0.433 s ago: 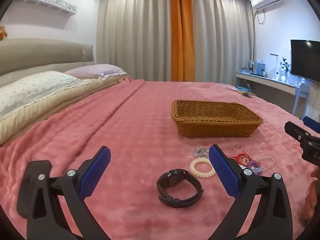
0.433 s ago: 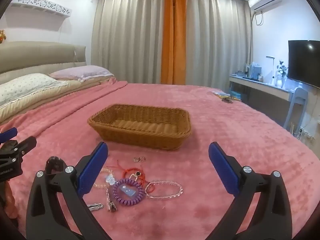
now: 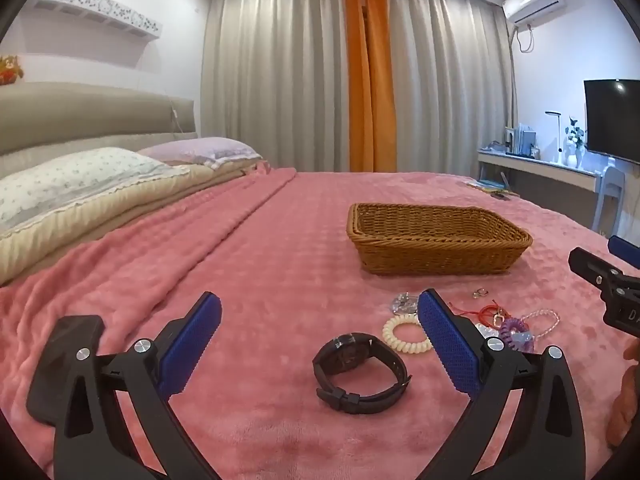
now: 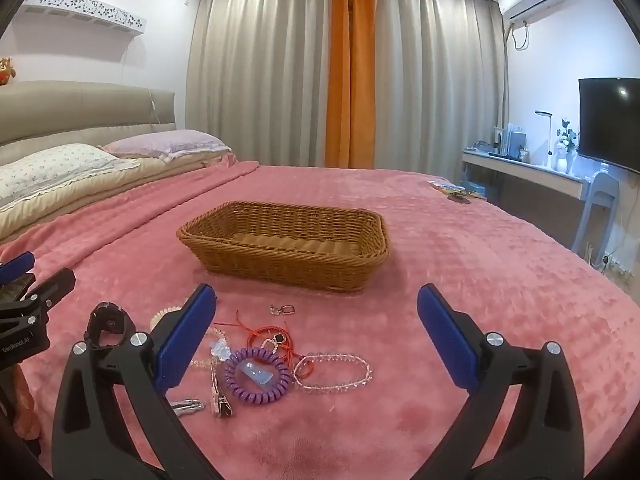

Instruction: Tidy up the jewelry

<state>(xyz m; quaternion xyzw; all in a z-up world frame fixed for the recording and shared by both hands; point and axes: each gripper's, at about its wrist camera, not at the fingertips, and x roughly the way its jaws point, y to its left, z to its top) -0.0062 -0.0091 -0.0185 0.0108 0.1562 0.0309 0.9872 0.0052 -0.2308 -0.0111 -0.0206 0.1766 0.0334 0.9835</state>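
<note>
A woven wicker basket (image 3: 436,240) (image 4: 288,248) sits on the pink bedspread with nothing visible inside. In front of it lies scattered jewelry: a black wristwatch (image 3: 360,372) (image 4: 107,322), a cream coil bracelet (image 3: 404,334), a purple coil bracelet (image 4: 256,376) (image 3: 516,330), a clear bead bracelet (image 4: 334,372) (image 3: 542,320), a red cord bracelet (image 4: 276,334), small rings (image 4: 282,309) and metal hair clips (image 4: 218,396). My left gripper (image 3: 320,336) hangs open just before the watch. My right gripper (image 4: 316,332) is open above the bead bracelet, holding nothing.
Pillows (image 3: 80,188) and a padded headboard lie at the left. A desk (image 4: 524,172), a chair (image 4: 598,208) and a wall television (image 4: 610,120) stand at the right past the bed edge. Small items (image 4: 456,192) rest at the far right of the bedspread.
</note>
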